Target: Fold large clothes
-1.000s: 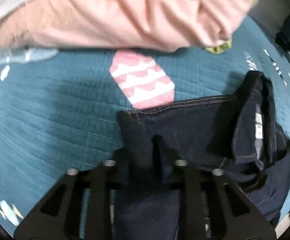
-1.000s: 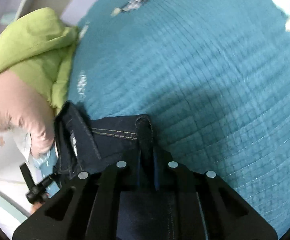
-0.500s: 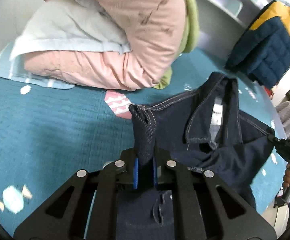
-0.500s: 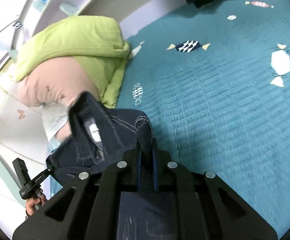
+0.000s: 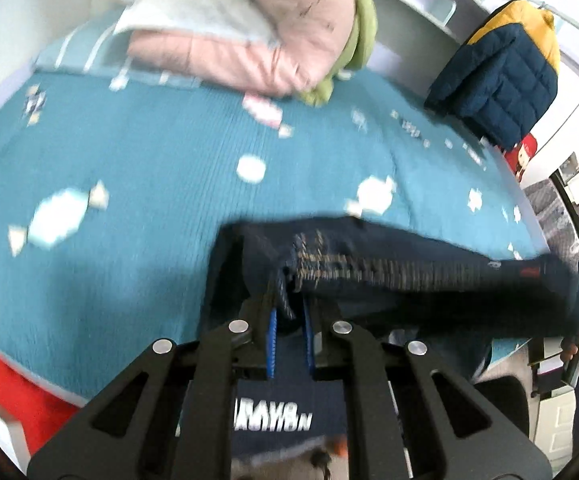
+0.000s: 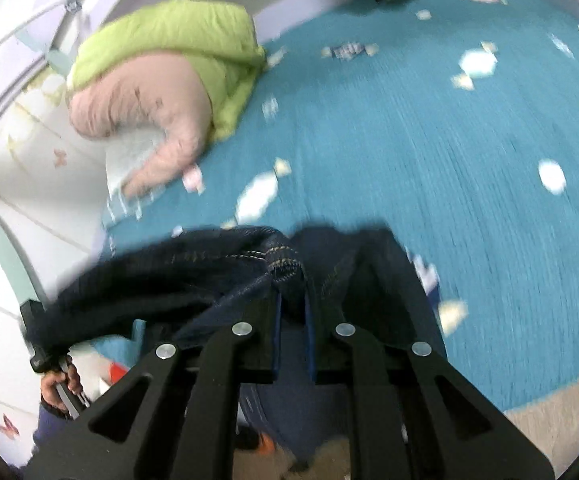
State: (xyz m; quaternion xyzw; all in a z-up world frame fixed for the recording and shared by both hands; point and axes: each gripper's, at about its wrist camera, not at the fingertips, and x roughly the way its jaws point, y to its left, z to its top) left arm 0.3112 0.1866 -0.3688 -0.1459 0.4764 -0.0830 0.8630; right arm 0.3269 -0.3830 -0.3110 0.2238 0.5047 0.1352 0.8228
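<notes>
Dark blue jeans (image 5: 409, 268) hang stretched between my two grippers, above the near edge of the teal bedspread (image 5: 129, 168). My left gripper (image 5: 289, 312) is shut on the waistband at one end, with denim pinched between the blue pads. In the right wrist view my right gripper (image 6: 291, 304) is shut on the other end of the jeans (image 6: 193, 268), at a stitched seam. The waistband runs taut from one gripper toward the other, and the legs drop out of sight below. A hand (image 6: 59, 388) holds the left gripper's handle at the lower left.
Pink and green padded jackets (image 5: 273, 20) are piled on a pillow at the head of the bed. A navy and yellow puffer jacket (image 5: 501, 64) hangs at the far right. A red surface (image 5: 5, 392) lies below the bed's near left edge. Candy patterns dot the bedspread (image 6: 449, 140).
Both grippers have lifted and pulled back from the jacket pile toward the bed's near edge, carrying the jeans off the bedspread. The waistband is now stretched out between them.
</notes>
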